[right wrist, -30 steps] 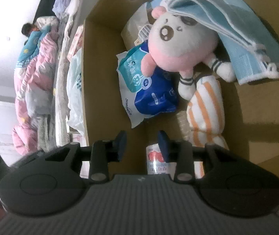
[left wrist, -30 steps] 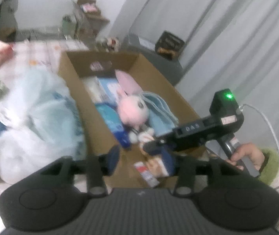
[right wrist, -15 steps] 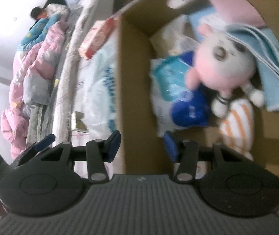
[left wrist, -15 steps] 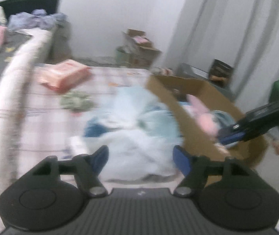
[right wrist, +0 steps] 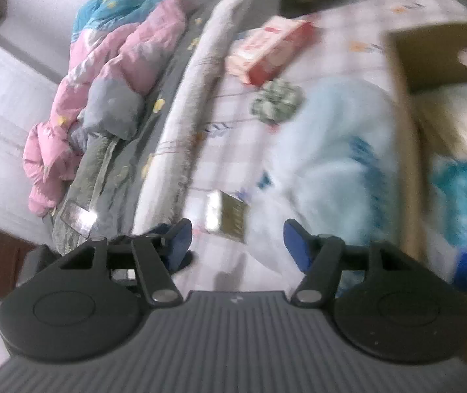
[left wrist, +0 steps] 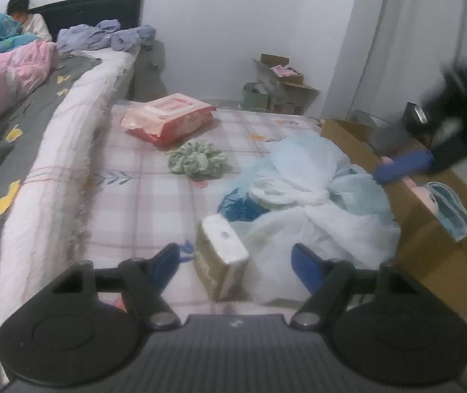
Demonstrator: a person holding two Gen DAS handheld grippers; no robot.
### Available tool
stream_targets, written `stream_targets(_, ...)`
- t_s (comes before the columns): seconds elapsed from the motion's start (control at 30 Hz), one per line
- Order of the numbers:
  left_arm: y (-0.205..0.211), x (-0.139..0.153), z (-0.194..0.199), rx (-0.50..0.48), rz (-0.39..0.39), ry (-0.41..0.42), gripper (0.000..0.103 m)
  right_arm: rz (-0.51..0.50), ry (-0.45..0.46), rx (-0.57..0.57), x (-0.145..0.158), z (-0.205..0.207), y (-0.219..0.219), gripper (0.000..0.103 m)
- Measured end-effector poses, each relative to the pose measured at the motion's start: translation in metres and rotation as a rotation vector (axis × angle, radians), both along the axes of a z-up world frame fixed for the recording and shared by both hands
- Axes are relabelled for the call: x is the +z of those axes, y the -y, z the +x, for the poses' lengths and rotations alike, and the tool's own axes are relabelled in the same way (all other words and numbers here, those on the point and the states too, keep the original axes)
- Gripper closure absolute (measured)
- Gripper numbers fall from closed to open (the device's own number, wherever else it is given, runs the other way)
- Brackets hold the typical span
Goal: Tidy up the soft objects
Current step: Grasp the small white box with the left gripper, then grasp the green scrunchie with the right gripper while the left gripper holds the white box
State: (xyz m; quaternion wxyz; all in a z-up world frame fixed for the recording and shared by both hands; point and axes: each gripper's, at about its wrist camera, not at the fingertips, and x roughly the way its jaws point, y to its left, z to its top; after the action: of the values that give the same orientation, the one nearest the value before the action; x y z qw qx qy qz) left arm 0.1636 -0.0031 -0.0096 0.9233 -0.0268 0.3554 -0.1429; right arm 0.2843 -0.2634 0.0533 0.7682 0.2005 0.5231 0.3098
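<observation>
My left gripper [left wrist: 236, 262] is open and empty, low over the checked mat, with a small tan tissue pack [left wrist: 222, 255] between its fingers' line of sight. A pale blue plastic bag [left wrist: 312, 196] lies just ahead on the right. A green scrunchie [left wrist: 195, 160] and a pink wipes pack [left wrist: 169, 119] lie farther off. The cardboard box [left wrist: 430, 239] stands at the right with soft items inside. My right gripper [right wrist: 236, 240] is open and empty above the mat, facing the tissue pack [right wrist: 226, 217] and the bag [right wrist: 328, 150]; it shows blurred in the left wrist view [left wrist: 403, 167].
A bed with a pink quilt [right wrist: 102, 75] and a person [left wrist: 27, 21] lies left of the mat. A rolled mat edge [left wrist: 56, 170] borders it. Small boxes [left wrist: 279, 85] stand by the far wall, and curtains hang at the right.
Both grippers have swung left, away from the box and over the mat. Both have opened wider. The right gripper has risen out of the box.
</observation>
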Motion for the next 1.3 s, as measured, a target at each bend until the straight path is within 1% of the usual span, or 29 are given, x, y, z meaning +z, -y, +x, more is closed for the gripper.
stream_targets(0.03,0.002,-0.004,0.004,-0.011,0.006,-0.001,0.027,0.007,0.007,0.011,0.001,0.007,-0.010,0.035)
stream_targets(0.1,0.006,-0.015,0.015,-0.036,0.022,-0.016,0.027,0.011,0.014,0.019,0.001,0.025,-0.026,0.027)
stream_targets(0.17,0.006,-0.024,0.025,-0.032,0.033,-0.036,0.027,0.012,0.014,0.018,-0.001,0.047,-0.041,0.021)
stream_targets(0.27,0.003,-0.034,0.038,-0.017,0.034,-0.052,0.028,-0.005,0.020,0.002,-0.010,0.086,-0.064,0.017)
stream_targets(0.33,0.000,-0.040,0.044,-0.011,0.033,-0.064,0.033,-0.028,0.009,0.007,-0.022,0.115,-0.079,0.017)
stream_targets(0.4,-0.005,-0.047,0.051,-0.018,0.005,-0.097,0.039,-0.054,-0.009,0.008,-0.039,0.140,-0.094,0.017)
stream_targets(0.47,-0.008,-0.051,0.056,-0.021,-0.019,-0.115,0.044,-0.110,-0.011,0.017,-0.055,0.164,-0.111,0.017)
stream_targets(0.57,-0.011,-0.055,0.060,-0.023,-0.036,-0.126,0.056,-0.206,0.025,0.021,-0.076,0.193,-0.133,0.017)
stream_targets(0.63,-0.014,-0.057,0.062,-0.021,-0.049,-0.132,0.068,-0.238,0.030,0.027,-0.089,0.208,-0.143,0.017)
stream_targets(0.67,-0.016,-0.057,0.062,-0.023,-0.054,-0.138,0.072,-0.253,0.026,0.031,-0.097,0.215,-0.148,0.017)
stream_targets(0.77,-0.020,-0.056,0.063,-0.025,-0.065,-0.148,0.075,-0.297,0.015,0.045,-0.115,0.226,-0.159,0.017)
stream_targets(0.87,-0.023,-0.055,0.063,-0.017,-0.059,-0.147,0.076,-0.357,0.034,0.056,-0.126,0.227,-0.169,0.018)
stream_targets(0.93,-0.025,-0.054,0.062,-0.010,-0.062,-0.148,0.076,-0.394,0.051,0.062,-0.128,0.225,-0.172,0.026)
stream_targets(1.0,-0.027,-0.053,0.061,0.000,-0.064,-0.148,0.076,-0.441,0.057,0.069,-0.132,0.225,-0.175,0.045)
stream_targets(1.03,-0.028,-0.052,0.061,0.003,-0.065,-0.146,0.076,-0.464,0.050,0.075,-0.135,0.225,-0.176,0.048)
stream_targets(1.1,-0.028,-0.050,0.058,0.008,-0.062,-0.139,0.076,-0.481,0.037,0.086,-0.140,0.226,-0.177,0.050)
stream_targets(1.13,-0.028,-0.048,0.057,0.011,-0.059,-0.136,0.076,-0.487,0.051,0.090,-0.140,0.225,-0.177,0.051)
stream_targets(1.17,-0.029,-0.047,0.056,0.014,-0.057,-0.133,0.076,-0.501,0.060,0.097,-0.140,0.225,-0.179,0.057)
stream_targets(1.2,-0.030,-0.046,0.055,0.020,-0.056,-0.130,0.076,-0.496,0.061,0.098,-0.140,0.225,-0.179,0.069)
stream_targets(1.27,-0.032,-0.043,0.051,0.032,-0.058,-0.127,0.076,-0.472,0.054,0.083,-0.136,0.225,-0.176,0.079)
stream_targets(1.3,-0.034,-0.040,0.049,0.039,-0.058,-0.125,0.076,-0.461,0.056,0.079,-0.133,0.224,-0.173,0.083)
